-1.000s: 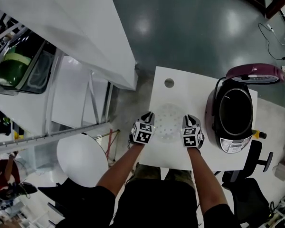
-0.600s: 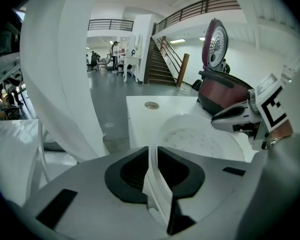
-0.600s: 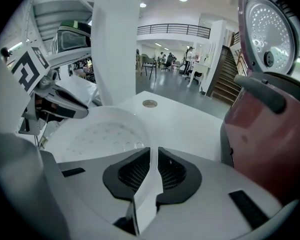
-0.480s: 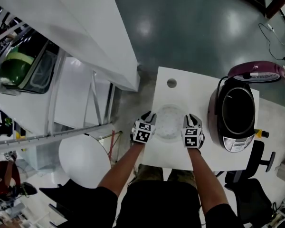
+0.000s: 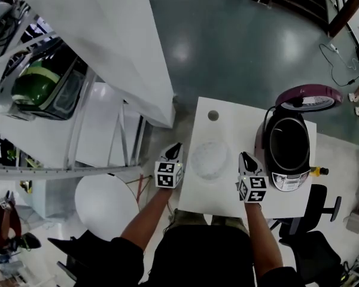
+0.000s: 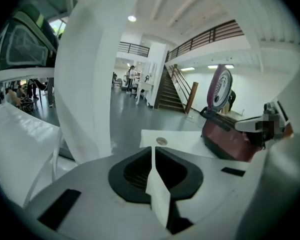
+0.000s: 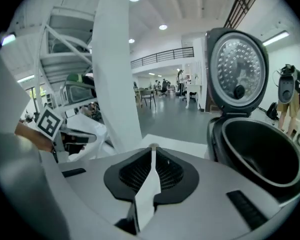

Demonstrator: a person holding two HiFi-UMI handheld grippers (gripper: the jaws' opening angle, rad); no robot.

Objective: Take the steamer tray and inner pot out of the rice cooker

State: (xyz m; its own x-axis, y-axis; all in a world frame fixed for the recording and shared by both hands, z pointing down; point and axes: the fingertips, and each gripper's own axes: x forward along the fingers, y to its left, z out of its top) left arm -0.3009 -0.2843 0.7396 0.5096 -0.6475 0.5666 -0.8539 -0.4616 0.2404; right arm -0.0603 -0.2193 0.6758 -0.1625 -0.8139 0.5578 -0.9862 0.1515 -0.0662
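The translucent round steamer tray [image 5: 208, 159] lies on the white table [image 5: 227, 124], with no gripper touching it. My left gripper [image 5: 175, 149] hangs off the table's left edge, and my right gripper [image 5: 245, 158] is between the tray and the rice cooker [image 5: 290, 151]. Both pairs of jaws are closing with nothing between them. The cooker's lid [image 7: 238, 76] stands open and the dark inner pot [image 7: 262, 154] sits inside. In the left gripper view the jaws [image 6: 152, 149] meet above the table; the right gripper's [image 7: 152, 148] meet beside the cooker.
The table has a round hole [image 5: 213, 115] near its far edge. A large white slanted panel [image 5: 107, 46] rises to the left. A round white stool [image 5: 105, 203] stands at the lower left and a black office chair [image 5: 320, 205] at the right.
Both grippers have risen off the tray and moved apart, the left outward past the table's edge, the right towards the cooker. The tray stays on the table.
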